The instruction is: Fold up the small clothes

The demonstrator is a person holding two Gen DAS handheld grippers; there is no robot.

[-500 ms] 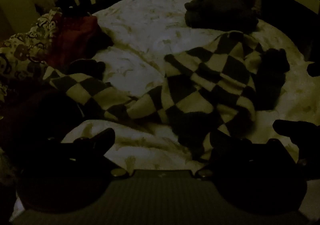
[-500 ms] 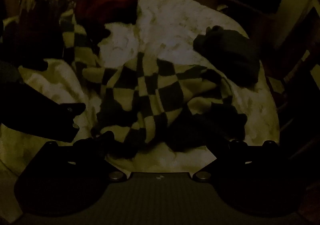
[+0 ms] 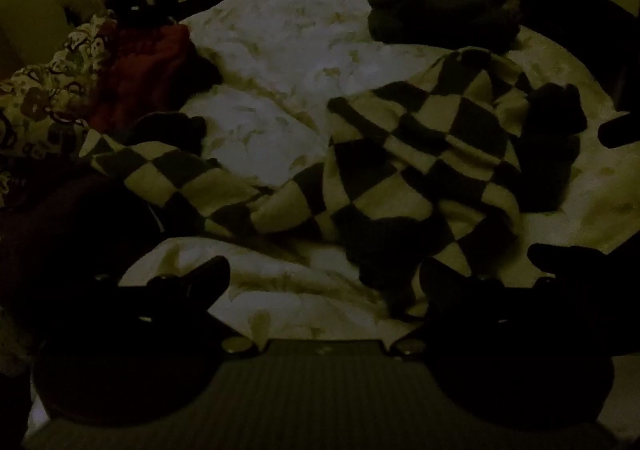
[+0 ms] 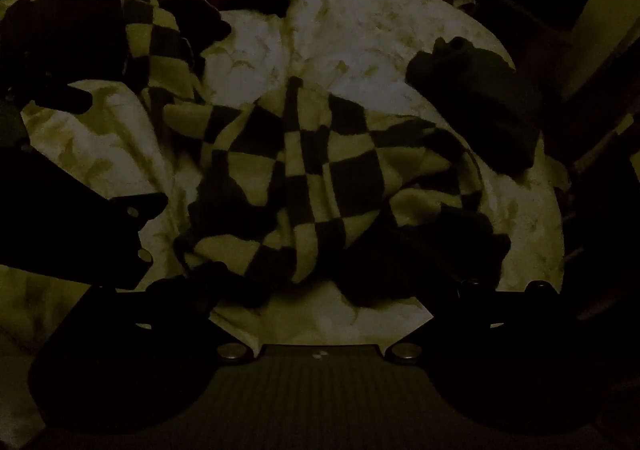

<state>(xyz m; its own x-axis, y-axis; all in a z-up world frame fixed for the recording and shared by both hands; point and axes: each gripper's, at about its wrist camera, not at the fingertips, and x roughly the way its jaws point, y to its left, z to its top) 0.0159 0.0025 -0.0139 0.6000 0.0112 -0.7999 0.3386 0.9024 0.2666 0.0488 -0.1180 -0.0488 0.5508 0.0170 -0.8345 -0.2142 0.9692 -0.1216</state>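
A checkered dark-and-cream knit garment (image 3: 420,170) lies crumpled across a pale bedcover (image 3: 280,50); it also shows in the right wrist view (image 4: 312,178). One sleeve (image 3: 172,174) stretches left. My left gripper (image 3: 324,278) is open, just in front of the garment's near hem, holding nothing. My right gripper (image 4: 332,290) is open, its fingers at the garment's near edge, holding nothing. The left gripper's fingers (image 4: 132,234) show at the left of the right wrist view. The scene is very dim.
A folded dark garment (image 3: 440,14) lies at the far side of the bed, also in the right wrist view (image 4: 476,98). A red garment (image 3: 148,66) and a floral-print cloth (image 3: 48,98) lie at the far left. Dark furniture stands behind the bed.
Both views have shifted only slightly; the garment lies as before and both grippers stay open.
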